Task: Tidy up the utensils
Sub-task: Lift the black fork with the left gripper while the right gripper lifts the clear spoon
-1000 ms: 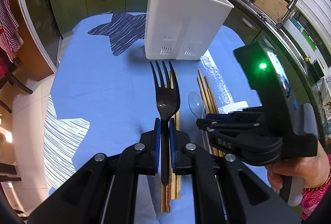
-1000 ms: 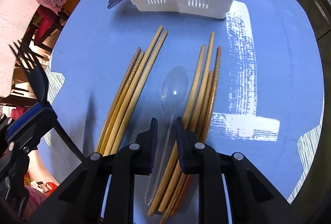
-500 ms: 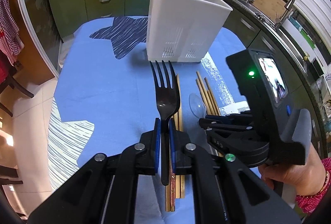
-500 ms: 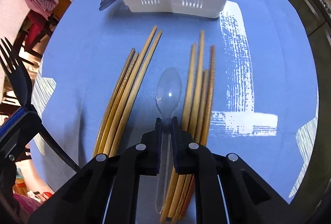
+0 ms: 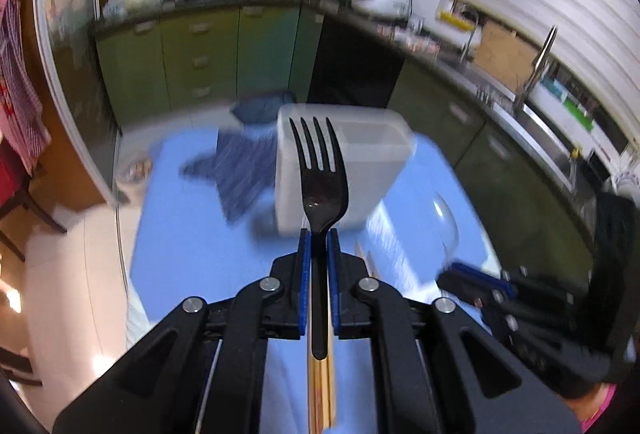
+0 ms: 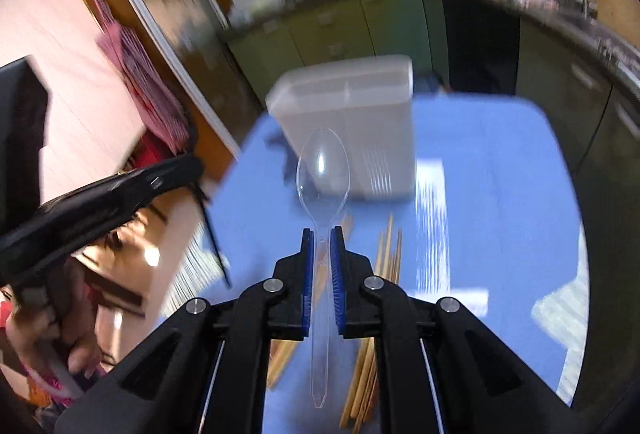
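My left gripper (image 5: pixel 319 238) is shut on a black plastic fork (image 5: pixel 321 175), tines pointing up and forward, held above the table. My right gripper (image 6: pixel 322 236) is shut on a clear plastic spoon (image 6: pixel 322 169), bowl forward, lifted off the table. The white utensil holder (image 5: pixel 360 157) stands upright ahead of both grippers and also shows in the right wrist view (image 6: pixel 352 121). Wooden chopsticks (image 6: pixel 386 254) lie on the blue tablecloth (image 6: pixel 488 193) below the spoon; a few show under the left gripper (image 5: pixel 320 386). The views are blurred by motion.
The right gripper (image 5: pixel 520 298) shows at the lower right of the left wrist view, and the left gripper (image 6: pixel 100 201) at the left of the right wrist view. Green kitchen cabinets (image 5: pixel 200 49) and a counter with a sink (image 5: pixel 532 105) stand behind the table.
My right gripper closed on the clear spoon and lifted it off the table. Both grippers tilted up and rose, so the holder now sits lower and further ahead.
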The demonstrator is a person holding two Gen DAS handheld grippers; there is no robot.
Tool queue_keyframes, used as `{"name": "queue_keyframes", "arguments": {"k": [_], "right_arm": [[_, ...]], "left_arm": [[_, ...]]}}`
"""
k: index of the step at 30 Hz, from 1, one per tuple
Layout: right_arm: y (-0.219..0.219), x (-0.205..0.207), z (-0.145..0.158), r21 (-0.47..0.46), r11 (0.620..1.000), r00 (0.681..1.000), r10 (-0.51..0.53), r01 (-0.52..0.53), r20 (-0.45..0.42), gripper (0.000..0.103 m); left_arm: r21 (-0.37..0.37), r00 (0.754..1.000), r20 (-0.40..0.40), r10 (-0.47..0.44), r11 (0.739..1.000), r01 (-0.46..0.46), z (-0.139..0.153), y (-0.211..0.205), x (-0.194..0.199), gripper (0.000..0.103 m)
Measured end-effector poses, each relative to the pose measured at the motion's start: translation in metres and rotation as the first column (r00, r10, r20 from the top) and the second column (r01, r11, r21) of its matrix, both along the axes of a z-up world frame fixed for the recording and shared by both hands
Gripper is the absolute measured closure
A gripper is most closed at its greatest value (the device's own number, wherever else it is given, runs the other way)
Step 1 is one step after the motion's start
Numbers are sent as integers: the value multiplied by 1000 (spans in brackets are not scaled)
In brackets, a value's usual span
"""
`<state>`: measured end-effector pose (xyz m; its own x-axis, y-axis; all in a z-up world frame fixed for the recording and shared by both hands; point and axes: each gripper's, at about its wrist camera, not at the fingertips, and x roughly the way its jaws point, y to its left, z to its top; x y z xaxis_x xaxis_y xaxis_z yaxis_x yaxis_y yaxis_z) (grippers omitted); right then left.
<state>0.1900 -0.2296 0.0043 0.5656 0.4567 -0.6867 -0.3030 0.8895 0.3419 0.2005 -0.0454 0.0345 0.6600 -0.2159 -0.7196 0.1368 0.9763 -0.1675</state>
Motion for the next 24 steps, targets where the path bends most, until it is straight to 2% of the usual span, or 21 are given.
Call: {"name": "queue_keyframes", "arguments": {"k": [4,6,9,13,15,20,24], "right_arm": [[-18,2,28,35,999,993,-41,37,113,94],[-28,6,35,55,997,990,-52,45,131,94],[-34,12,37,76,996,989,-60,50,135,94],[-41,15,40,67,996,988,-65,56,142,94],[-47,15,38,65,996,987,-69,60,143,94],[-65,15,40,81,992,979,-114,101,169,94],[-74,23,52,103,987,970,-143,125,194,94]], "left_arm": [[-42,994,111,8,999,-4,36,-10,31,95],[-36,982,186,43,999,-37,48,-17,49,95],[-17,957,274,96,995,-95,49,-25,77,95],[34,928,354,113,991,-133,37,-38,109,95],[52,930,351,109,989,-135,31,-45,116,95],[67,955,269,126,987,-149,3,-46,128,95],[82,966,233,112,988,-134,-13,-40,125,82]]}}
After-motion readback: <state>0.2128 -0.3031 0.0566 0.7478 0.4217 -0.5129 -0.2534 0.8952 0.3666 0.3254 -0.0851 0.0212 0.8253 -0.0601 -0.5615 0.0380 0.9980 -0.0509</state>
